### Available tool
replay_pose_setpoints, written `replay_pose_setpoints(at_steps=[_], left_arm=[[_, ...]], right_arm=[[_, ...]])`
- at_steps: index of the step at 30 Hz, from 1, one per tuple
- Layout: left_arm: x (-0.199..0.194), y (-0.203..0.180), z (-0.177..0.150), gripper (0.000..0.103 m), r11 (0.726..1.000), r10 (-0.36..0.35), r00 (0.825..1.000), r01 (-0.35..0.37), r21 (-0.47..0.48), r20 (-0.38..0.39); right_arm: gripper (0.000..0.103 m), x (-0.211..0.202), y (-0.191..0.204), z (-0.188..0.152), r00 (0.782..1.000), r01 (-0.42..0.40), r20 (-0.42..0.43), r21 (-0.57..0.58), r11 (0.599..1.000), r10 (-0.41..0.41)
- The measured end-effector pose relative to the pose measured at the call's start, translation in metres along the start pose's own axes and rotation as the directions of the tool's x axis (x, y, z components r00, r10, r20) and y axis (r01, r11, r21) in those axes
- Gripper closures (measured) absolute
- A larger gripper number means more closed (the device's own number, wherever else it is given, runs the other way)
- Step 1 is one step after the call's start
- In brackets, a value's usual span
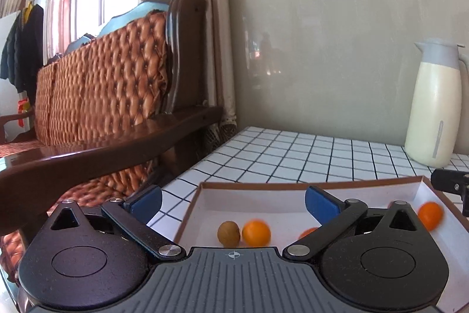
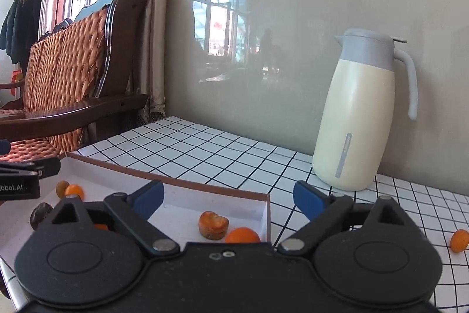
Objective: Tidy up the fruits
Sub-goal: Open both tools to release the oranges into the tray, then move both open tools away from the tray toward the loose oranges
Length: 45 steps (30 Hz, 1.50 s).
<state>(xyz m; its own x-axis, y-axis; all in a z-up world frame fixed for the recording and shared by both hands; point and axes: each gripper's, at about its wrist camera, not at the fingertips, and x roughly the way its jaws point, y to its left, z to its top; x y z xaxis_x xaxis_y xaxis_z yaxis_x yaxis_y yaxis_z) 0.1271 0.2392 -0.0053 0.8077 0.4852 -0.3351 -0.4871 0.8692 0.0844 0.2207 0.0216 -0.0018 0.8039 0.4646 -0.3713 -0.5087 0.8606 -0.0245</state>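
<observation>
In the left view the left gripper (image 1: 233,203) gapes empty over the tray (image 1: 187,213), where a kiwi (image 1: 228,233) touches an orange (image 1: 256,232); in the right view the right gripper (image 2: 228,200) is spread empty above the tray's corner (image 2: 268,213), one orange (image 2: 459,240) lying outside on the table (image 2: 205,145).

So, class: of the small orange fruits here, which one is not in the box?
The orange fruit lying alone on the checkered tablecloth, right of the box and below the jug. The other orange ones lie inside the box.
</observation>
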Motion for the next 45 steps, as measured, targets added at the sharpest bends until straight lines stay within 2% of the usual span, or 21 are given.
replay_pose_setpoints(at_steps=[6, 11, 19, 29, 38, 45], left_arm=[[-0.001, 0.001, 0.000, 0.000, 1.000, -0.003, 1.000, 0.003, -0.007, 0.000], [-0.003, -0.002, -0.001, 0.000, 1.000, -0.007, 1.000, 0.007, -0.001, -0.002], [-0.019, -0.012, -0.002, 0.000, 1.000, -0.023, 0.999, 0.023, 0.003, 0.023], [-0.034, -0.030, -0.001, 0.000, 0.998, -0.062, 0.997, 0.062, 0.010, 0.035], [-0.049, -0.073, 0.001, 0.000, 0.989, -0.142, 0.989, 0.141, 0.043, 0.044], [-0.057, -0.123, -0.001, 0.000, 0.970, -0.229, 0.973, 0.225, 0.090, 0.039]], right_arm=[[0.013, 0.000, 0.000, 0.001, 1.000, -0.010, -0.008, 0.012, 1.000, 0.010], [0.006, -0.002, 0.001, 0.001, 1.000, -0.010, -0.012, 0.015, 1.000, 0.010], [0.006, -0.010, -0.003, -0.001, 0.999, -0.010, -0.031, 0.020, 1.000, 0.011], [0.006, -0.032, -0.017, -0.004, 1.000, 0.020, -0.012, 0.009, 1.000, -0.019], [0.006, -0.051, -0.049, -0.012, 0.996, 0.085, -0.006, 0.012, 0.996, -0.085], [0.006, -0.068, -0.092, -0.025, 0.984, 0.175, -0.011, 0.008, 0.984, -0.175]])
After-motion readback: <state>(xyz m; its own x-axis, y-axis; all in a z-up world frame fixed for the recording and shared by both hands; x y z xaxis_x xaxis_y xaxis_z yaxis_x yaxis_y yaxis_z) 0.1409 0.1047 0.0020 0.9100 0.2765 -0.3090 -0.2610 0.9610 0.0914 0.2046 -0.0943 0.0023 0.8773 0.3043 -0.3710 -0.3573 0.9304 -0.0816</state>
